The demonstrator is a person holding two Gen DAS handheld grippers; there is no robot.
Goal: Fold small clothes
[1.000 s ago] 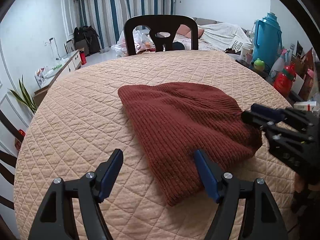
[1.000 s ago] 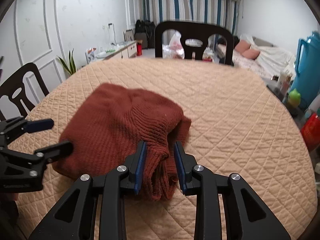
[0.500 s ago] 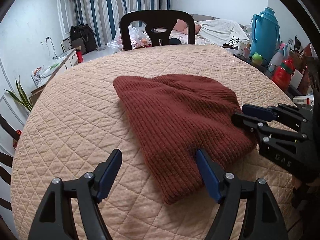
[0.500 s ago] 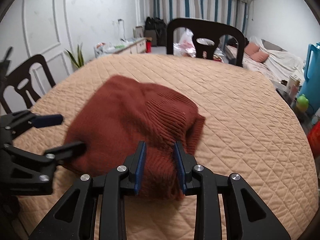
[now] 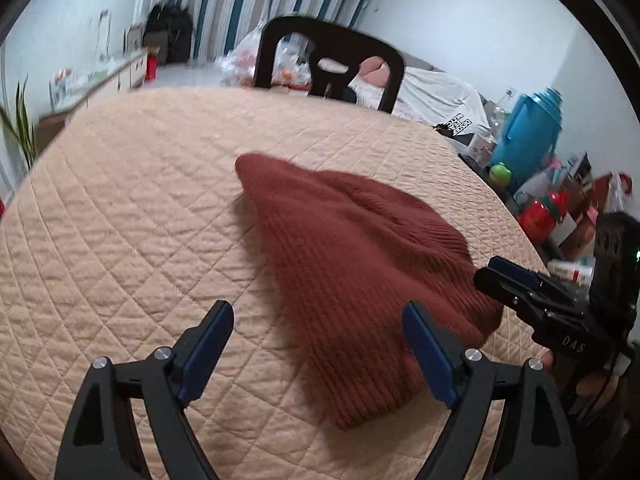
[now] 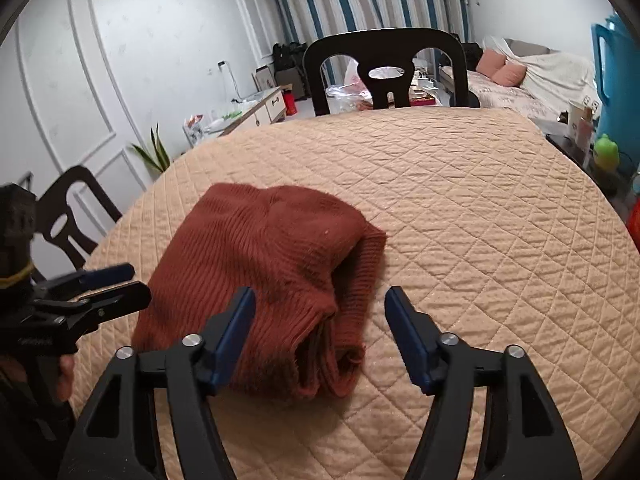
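Left wrist view: my left gripper (image 5: 318, 344) stands wide, its jaws having just been opening further, and nothing is pressed between its blue pads. The rust-red knit hat (image 5: 352, 264) lies flat on the quilted tan tablecloth (image 5: 132, 208), its near folded edge reaching in between my two fingers but nearer the right one, with open cloth showing beside the left finger. The hat's pointed far end lies toward the middle of the table, and its broad near end sits close to the near right rim. My right gripper (image 5: 494, 276) shows at the right of this view, its tips just beside the hat's right edge; I cannot tell from here whether they touch it. Right wrist view: my right gripper (image 6: 320, 318) is also spread wide, its jaws having just been opening, and the hat's folded near corner (image 6: 320, 344) lies between the fingers without either pad pressing on it. The hat (image 6: 264, 256) spreads to the left and far side of that gripper, doubled over so that layered edges show at the near end. My left gripper (image 6: 132, 280) sits at the left, its tips at the hat's left edge. A dark chair (image 6: 386, 68) stands at the far side of the table.
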